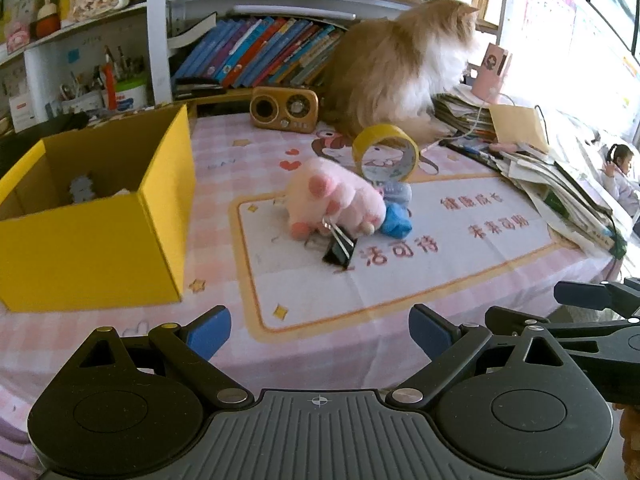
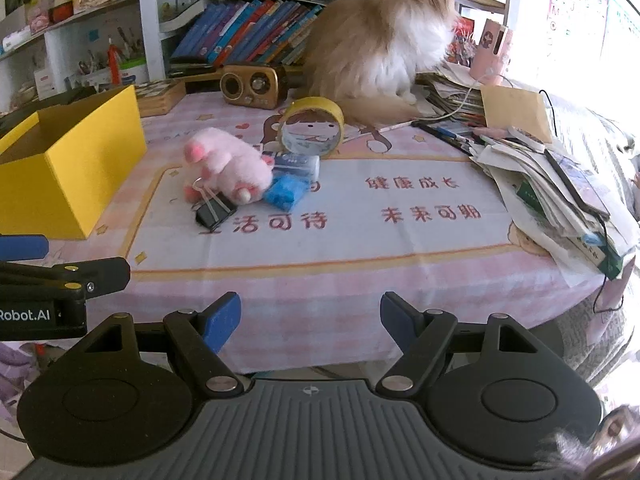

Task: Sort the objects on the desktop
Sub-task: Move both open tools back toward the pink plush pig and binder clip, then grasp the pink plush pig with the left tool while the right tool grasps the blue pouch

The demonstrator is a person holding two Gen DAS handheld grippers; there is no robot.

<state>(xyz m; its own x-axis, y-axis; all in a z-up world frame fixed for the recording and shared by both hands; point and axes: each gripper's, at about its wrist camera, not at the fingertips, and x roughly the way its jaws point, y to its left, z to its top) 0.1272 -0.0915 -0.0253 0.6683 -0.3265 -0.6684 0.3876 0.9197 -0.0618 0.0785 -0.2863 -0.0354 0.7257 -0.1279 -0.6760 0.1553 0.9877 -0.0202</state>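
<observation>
- Evidently, both claws stood released: the left gripper (image 1: 320,334) and the right gripper (image 2: 311,320) each showed blue pads spread apart with nothing between them, both hovering over the near edge of the table (image 2: 360,312).
- The items to be sorted lay in one cluster near the middle of the cloth: a pink plush toy (image 1: 336,196), a black binder clip (image 1: 339,249) touching its near side, a blue packet (image 1: 396,222) just to its right, and a yellow tape roll (image 1: 386,152) standing on edge beyond them.
- The yellow box (image 1: 100,216), open at the top, stood at the left of the table, well apart from the cluster.
- The cluster lay ahead of the left claw and slightly right of its centre line; from the right claw it lay ahead and left.
- The binder clip was the nearest item, its wire handles pointing far-left towards the plush toy.
- Judgement: neither claw was clearly closer to the cluster; the left claw was closer to the box.
- An orange and white cat (image 1: 404,64) sat at the far side, clear of the cluster.
</observation>
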